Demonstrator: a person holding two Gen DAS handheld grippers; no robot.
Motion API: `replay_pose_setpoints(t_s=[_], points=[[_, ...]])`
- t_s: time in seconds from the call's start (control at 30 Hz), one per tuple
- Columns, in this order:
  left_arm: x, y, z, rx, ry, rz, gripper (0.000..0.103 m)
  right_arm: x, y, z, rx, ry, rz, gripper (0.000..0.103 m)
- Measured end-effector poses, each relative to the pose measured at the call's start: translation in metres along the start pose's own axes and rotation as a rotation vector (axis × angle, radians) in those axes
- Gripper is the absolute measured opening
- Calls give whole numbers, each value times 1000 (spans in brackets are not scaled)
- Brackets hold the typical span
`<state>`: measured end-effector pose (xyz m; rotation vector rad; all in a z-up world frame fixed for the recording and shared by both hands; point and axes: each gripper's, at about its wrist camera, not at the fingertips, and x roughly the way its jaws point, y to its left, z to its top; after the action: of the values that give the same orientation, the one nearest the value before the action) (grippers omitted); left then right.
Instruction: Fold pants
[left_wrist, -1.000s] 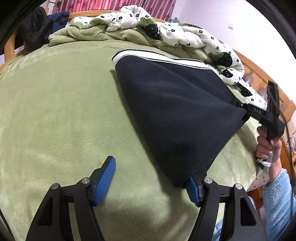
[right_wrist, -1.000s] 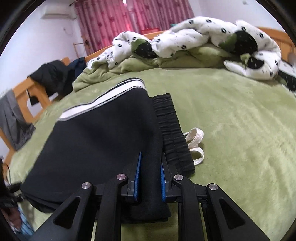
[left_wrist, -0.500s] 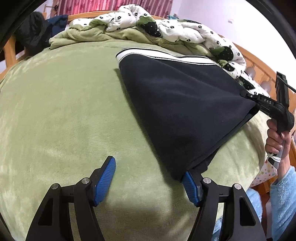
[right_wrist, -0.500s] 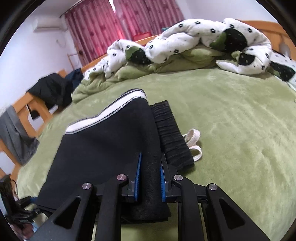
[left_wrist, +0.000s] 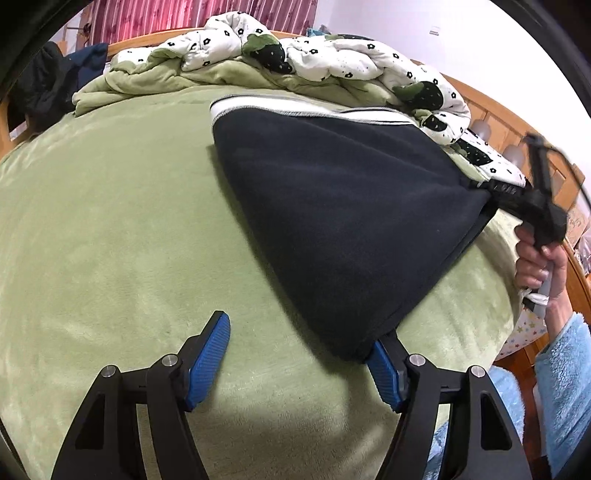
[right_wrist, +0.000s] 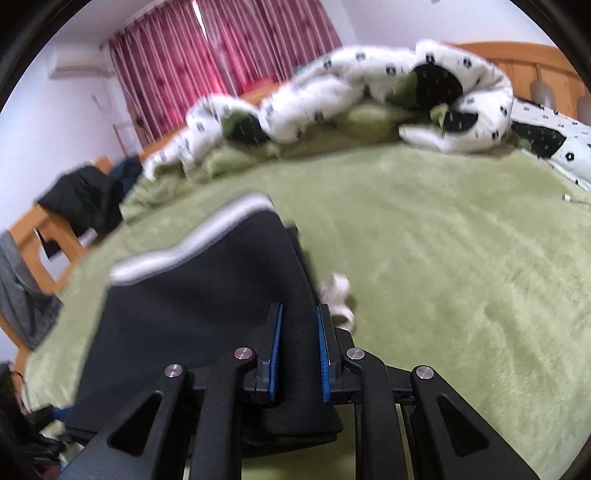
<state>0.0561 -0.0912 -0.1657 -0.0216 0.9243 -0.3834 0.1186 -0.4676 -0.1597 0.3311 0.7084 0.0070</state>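
Note:
Folded black pants with a white side stripe lie on a green bed. My left gripper is open; its right finger touches the near corner of the pants, its left finger rests over bare blanket. My right gripper is shut on the pants' other corner and holds it; it also shows in the left wrist view, with the hand behind it. A white drawstring lies beside the waistband.
A rumpled white quilt with black flowers and a green blanket pile up along the far side. A wooden bed frame runs on the right. Dark clothes hang on a wooden chair at the left.
The right gripper has lifted and shifted with the pants corner, and its view is blurred. The pants have slid slightly. The left gripper stays open at the near corner.

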Motion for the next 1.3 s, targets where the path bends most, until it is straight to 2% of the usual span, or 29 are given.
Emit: replay_pose_setpoints(t_s=[0.13, 0.23, 0.37, 0.43, 0.57, 0.63, 0.7, 0.77, 0.8, 0.83, 0.9, 1.0, 1.07, 1.13, 1.17, 1.2, 1.23, 1.3], points=[[1, 7, -4, -18, 9, -8, 73, 0, -4, -4, 22, 5, 3, 18], [-5, 6, -3, -21, 19, 2, 71, -3, 5, 2, -2, 22, -50, 23], [-32, 8, -8, 2, -4, -64, 70, -25, 13, 4, -47, -6, -74, 29], [-41, 11, -12, 0, -18, -67, 70, -39, 15, 8, -57, -26, -60, 44], [-32, 7, -14, -46, 12, -130, 70, -51, 21, 10, -79, -48, -51, 46], [-16, -4, -10, -38, 23, -120, 70, -49, 24, 9, -73, -44, -35, 46], [0, -20, -6, 12, 17, -38, 71, -42, 26, 5, -69, -23, -31, 46], [4, -30, -4, 62, -8, 43, 48, -37, 27, -1, -71, -6, -41, 46], [2, -30, -3, 62, -21, 25, 19, -32, 27, -6, -73, 6, -50, 46], [-4, -27, -2, 23, -36, -11, 15, -30, 26, -9, -73, 13, -55, 46], [-16, -21, -6, -26, -97, 9, 13, -19, 23, -17, -73, 44, -88, 46], [-3, -19, -16, -26, -32, 36, 14, -10, 15, -26, -44, 68, -68, 44], [-6, -21, -18, -22, -38, 35, 17, -12, 13, -26, -31, 63, -52, 44], [-10, -20, -15, -19, -6, 1, 22, -17, 13, -23, -52, 62, -53, 44], [-13, -17, -14, -25, 7, -21, 26, -20, 14, -20, -68, 57, -51, 44], [-21, -11, -14, -38, 5, -42, 37, -24, 15, -16, -84, 45, -49, 45], [-27, -7, -15, -43, -4, -53, 52, -27, 16, -13, -96, 35, -49, 46], [-40, 6, -14, -54, -41, -59, 64, -31, 17, -2, -109, 18, -39, 52]])
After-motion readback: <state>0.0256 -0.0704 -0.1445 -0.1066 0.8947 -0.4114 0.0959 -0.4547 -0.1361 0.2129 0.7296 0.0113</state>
